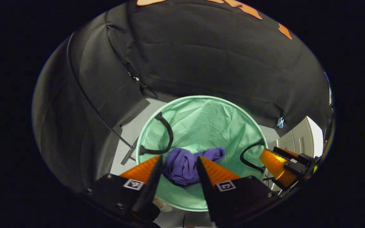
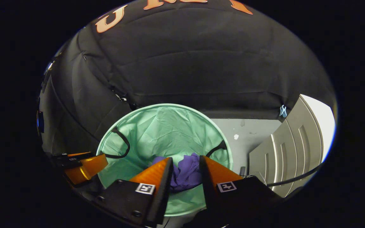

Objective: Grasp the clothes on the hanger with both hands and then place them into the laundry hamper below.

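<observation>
Purple clothes (image 1: 182, 166) crumpled, apparently loose, inside green hamper (image 1: 201, 120)

Hamper (image 1: 201, 117) thin creased cloth; clothes (image 1: 182, 166) soft matt, probably knit.

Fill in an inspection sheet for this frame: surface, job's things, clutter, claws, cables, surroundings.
Surface: pale grey floor around the hamper.
Job's things: purple clothes lie bunched inside the green laundry hamper, which has two black handles.
Clutter: a small white speck on the floor.
Claws: left claw and right claw both open above the hamper, holding nothing.
Cables: a black cable runs along the right.
Surroundings: black cloth wall, a blue clip, a white panelled door.
</observation>
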Demonstrator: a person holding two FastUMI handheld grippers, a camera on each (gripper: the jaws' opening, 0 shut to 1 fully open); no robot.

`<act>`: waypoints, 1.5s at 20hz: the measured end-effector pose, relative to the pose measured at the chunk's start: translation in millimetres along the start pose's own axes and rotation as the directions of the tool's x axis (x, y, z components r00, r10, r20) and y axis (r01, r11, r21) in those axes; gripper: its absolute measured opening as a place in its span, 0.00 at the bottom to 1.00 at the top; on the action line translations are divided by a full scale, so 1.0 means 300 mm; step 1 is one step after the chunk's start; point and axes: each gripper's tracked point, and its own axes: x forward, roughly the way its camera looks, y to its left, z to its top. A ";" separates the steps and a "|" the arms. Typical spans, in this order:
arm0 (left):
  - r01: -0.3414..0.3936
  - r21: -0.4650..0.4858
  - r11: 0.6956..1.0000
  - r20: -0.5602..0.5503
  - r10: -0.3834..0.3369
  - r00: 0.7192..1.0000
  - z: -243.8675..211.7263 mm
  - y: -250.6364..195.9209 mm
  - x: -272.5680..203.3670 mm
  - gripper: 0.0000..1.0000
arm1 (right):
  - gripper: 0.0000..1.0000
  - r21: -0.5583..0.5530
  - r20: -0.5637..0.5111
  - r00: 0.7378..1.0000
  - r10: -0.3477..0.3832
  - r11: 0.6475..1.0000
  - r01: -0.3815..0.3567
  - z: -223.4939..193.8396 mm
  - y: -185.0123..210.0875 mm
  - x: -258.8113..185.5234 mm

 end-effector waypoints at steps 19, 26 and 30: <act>-0.028 -0.049 0.998 0.241 0.039 0.970 0.152 0.008 -0.378 0.97 | 0.99 0.076 0.226 0.974 -0.021 0.997 0.004 0.262 -0.117 -0.419; -0.009 -0.038 0.999 0.434 0.025 0.901 0.391 0.002 -0.612 0.96 | 0.98 0.108 0.406 0.911 -0.073 0.994 0.031 0.537 -0.234 -0.696; 0.031 -0.026 0.999 0.548 -0.012 0.837 0.536 -0.023 -0.760 0.96 | 0.98 0.106 0.508 0.855 -0.103 0.993 0.057 0.648 -0.273 -0.856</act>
